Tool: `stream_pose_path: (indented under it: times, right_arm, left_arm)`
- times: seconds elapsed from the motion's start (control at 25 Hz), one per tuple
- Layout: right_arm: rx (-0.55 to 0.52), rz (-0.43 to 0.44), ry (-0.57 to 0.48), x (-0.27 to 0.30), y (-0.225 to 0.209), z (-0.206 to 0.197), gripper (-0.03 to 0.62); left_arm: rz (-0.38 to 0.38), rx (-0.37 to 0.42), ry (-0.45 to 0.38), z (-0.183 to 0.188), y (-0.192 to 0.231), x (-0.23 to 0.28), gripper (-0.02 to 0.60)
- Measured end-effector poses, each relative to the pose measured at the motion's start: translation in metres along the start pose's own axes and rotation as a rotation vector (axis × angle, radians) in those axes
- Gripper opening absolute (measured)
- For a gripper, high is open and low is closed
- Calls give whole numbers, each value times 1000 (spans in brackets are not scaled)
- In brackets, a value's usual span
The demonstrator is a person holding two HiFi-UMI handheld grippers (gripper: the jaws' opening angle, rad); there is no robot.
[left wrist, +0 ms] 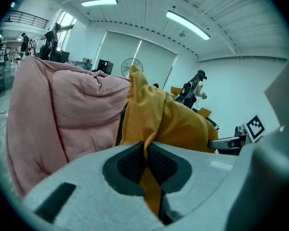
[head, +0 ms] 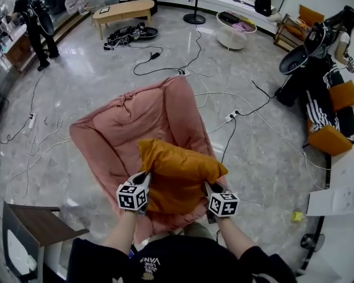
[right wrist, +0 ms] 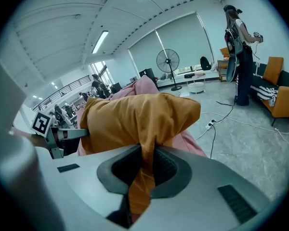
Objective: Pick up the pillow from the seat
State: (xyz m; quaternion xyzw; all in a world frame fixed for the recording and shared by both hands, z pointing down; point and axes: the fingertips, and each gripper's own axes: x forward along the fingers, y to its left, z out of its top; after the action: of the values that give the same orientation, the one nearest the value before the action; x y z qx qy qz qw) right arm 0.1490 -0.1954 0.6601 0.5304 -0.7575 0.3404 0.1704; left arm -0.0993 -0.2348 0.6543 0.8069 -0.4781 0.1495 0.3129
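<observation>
Fingers (left wrist: pixel 129 163) pinch both near corners of the pillow (head: pixel 177 170)

matt orange cloth pillow (head: pixel 176 175), soft pink fabric seat (head: pixel 130 122), glossy marble floor (head: pixel 94 69).

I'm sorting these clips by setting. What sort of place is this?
Probably a big open workspace or studio set up for recording, not a home: power cables trail over the polished stone floor, a pedestal fan stands in the open, and a pink floor seat sits mid-room.

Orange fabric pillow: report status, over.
Left gripper shut on orange fabric pillow. Right gripper shut on it too. Pillow held over pink padded seat. Nothing blocking.
</observation>
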Motion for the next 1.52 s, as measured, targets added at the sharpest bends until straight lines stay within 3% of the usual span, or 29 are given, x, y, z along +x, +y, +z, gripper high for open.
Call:
stream_pose_path:
  times: [0.32,0.68,1.04,1.52]
  right_arm:
    - [-30,13,0,-25,13,5,51]
    - [-104,69,-84,-47,35,46,49]
    - [-194,110,-224,-75,60,106,52]
    - [-237,182,-414,-111,93,186,54]
  left_arm:
    - [0,55,32,6,-12,-20,23]
    - [8,83,-29,32,-19,-50,23]
    - [15,111,-148,65,-32,-80,21]
    - [50,180,-351,151,-50,-123,21]
